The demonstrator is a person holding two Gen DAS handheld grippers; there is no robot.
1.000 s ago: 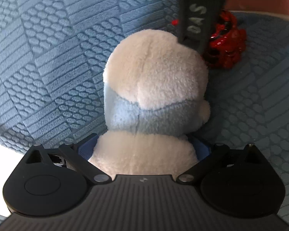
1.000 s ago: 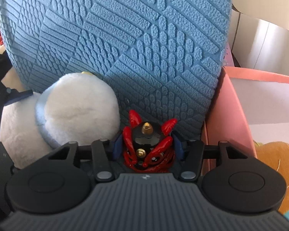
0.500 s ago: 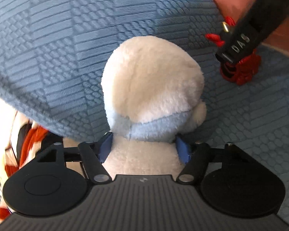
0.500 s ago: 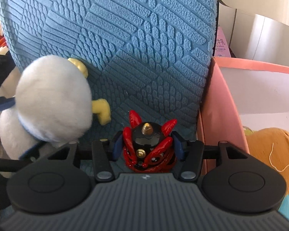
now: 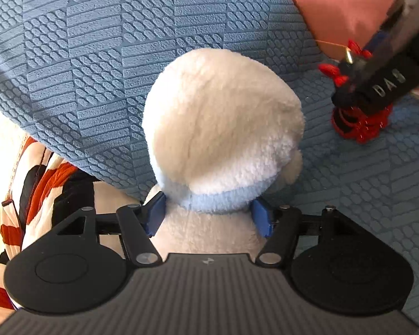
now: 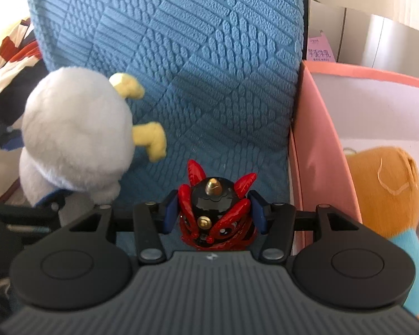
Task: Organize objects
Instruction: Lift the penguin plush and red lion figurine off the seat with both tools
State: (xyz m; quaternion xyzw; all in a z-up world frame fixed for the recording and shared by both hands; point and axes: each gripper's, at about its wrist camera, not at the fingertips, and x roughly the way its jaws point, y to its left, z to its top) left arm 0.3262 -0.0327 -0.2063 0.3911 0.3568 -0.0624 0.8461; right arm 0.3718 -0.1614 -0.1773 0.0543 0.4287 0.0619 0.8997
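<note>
Above the blue mat's (image 6: 181,69) right edge, the right gripper (image 6: 215,215) clamped the red figurine (image 6: 216,212); the left gripper (image 5: 209,217), jaws closing, pinched the white plush (image 5: 220,128). Both seemed mid-carry; next likely required clearing the pink bin's (image 6: 318,145) wall.

Left gripper (image 5: 209,217) and right gripper (image 6: 215,215) share ribbed grey housings, round black discs, silver screws and blue finger pads (image 5: 156,215).

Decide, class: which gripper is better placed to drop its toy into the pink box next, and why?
Right, probably. The right gripper, holding the red and black figurine, sits just beside the pink box. The left gripper, closing on the white plush, is farther from it.
</note>
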